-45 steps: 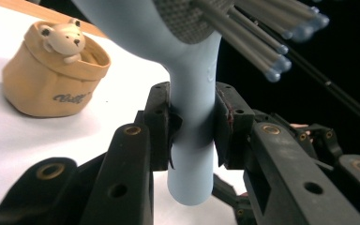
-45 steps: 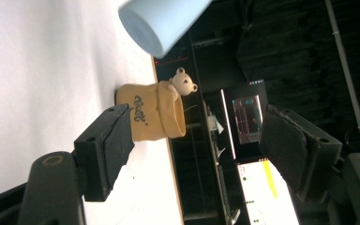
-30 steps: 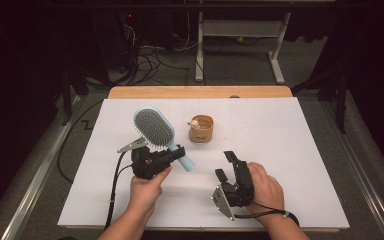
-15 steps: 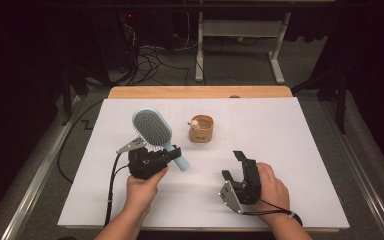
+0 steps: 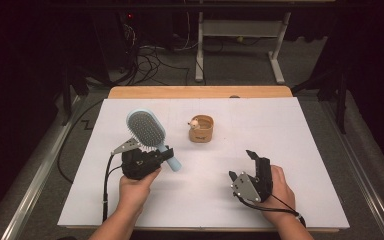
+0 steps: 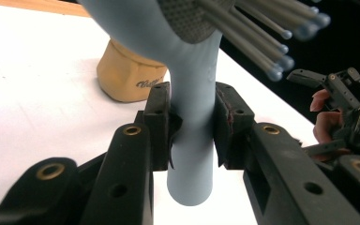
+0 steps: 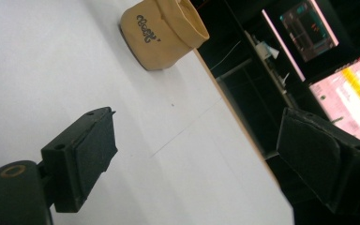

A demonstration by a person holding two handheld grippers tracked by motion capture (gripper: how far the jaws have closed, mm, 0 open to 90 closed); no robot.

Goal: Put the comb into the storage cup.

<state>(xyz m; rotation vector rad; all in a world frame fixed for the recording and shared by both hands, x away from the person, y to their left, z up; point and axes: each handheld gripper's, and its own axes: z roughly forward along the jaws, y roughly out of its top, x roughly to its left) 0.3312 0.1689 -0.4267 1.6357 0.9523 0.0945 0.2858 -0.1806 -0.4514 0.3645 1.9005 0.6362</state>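
Note:
A light blue hairbrush (image 5: 146, 127) stands tilted above the white table top (image 5: 290, 135), bristles towards the right. My left gripper (image 5: 163, 156) is shut on its handle (image 6: 194, 140), with both pads pressing its sides. A tan cup-like container (image 5: 201, 129) with dark lettering sits mid-table beyond the brush, a small pale thing in its mouth. My right gripper (image 5: 242, 164) is held low at the front right, turned on its side. Its jaws have just been opening and stand open, with only bare table between the pads (image 7: 96, 145). The container (image 7: 161, 35) lies well ahead of it.
A wooden strip (image 5: 200, 92) runs along the table's far edge. Beyond it are a dark floor with cables and a white stand (image 5: 240, 40). Lit screens (image 7: 342, 61) glow past the table's edge in the right gripper view. A cable (image 5: 107, 185) trails from my left gripper.
My right gripper has slid to the right along the front of the table and its jaws have spread wider. The left gripper and brush have barely moved.

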